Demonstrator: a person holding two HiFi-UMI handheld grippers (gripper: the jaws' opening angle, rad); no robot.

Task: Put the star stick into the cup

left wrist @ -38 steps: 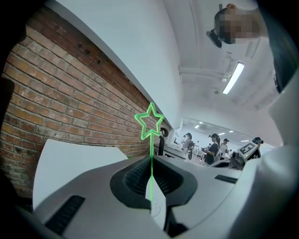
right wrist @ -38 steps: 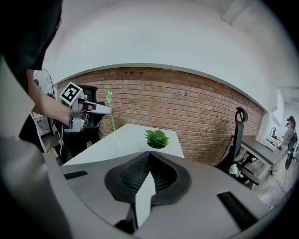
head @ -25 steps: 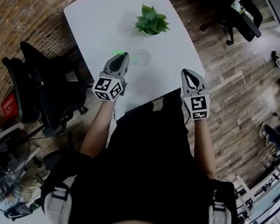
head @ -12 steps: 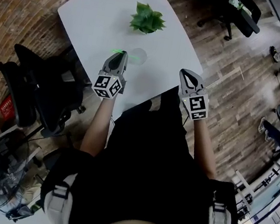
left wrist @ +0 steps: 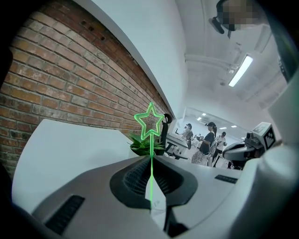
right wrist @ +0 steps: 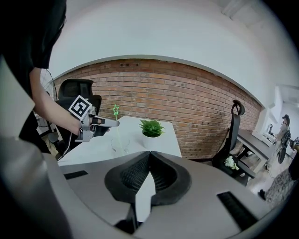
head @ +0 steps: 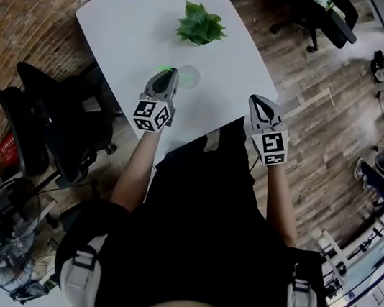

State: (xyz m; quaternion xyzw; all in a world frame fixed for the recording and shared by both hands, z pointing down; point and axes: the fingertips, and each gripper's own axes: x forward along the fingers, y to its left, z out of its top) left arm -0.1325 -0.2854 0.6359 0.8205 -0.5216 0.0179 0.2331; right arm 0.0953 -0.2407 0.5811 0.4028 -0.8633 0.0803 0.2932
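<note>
Bare white tabletop (head: 131, 19) w/ rounded corners; plenty of open room round cup (head: 189, 77) and potted plant (head: 199, 25), both well clear of edges. Black office chair (head: 59, 120) off left edge, wood floor (head: 324, 149) off right edge, brick wall (right wrist: 187, 102) behind far edge, people at desks (left wrist: 205, 140) further back.

Thin translucent-green star stick (left wrist: 151, 149), outline star on top, upright. Clamped in left gripper (left wrist: 151, 161), jaws shut tight on shaft, star well above pads. Lower end down at mouth of clear cup, mid-tabletop toward near edge; can't tell if inside. Beyond cup toward far edge, potted plant, apart from it.

Over near right corner, right gripper (head: 257, 99): jaws pressed together, nothing between, well apart from cup.
</note>
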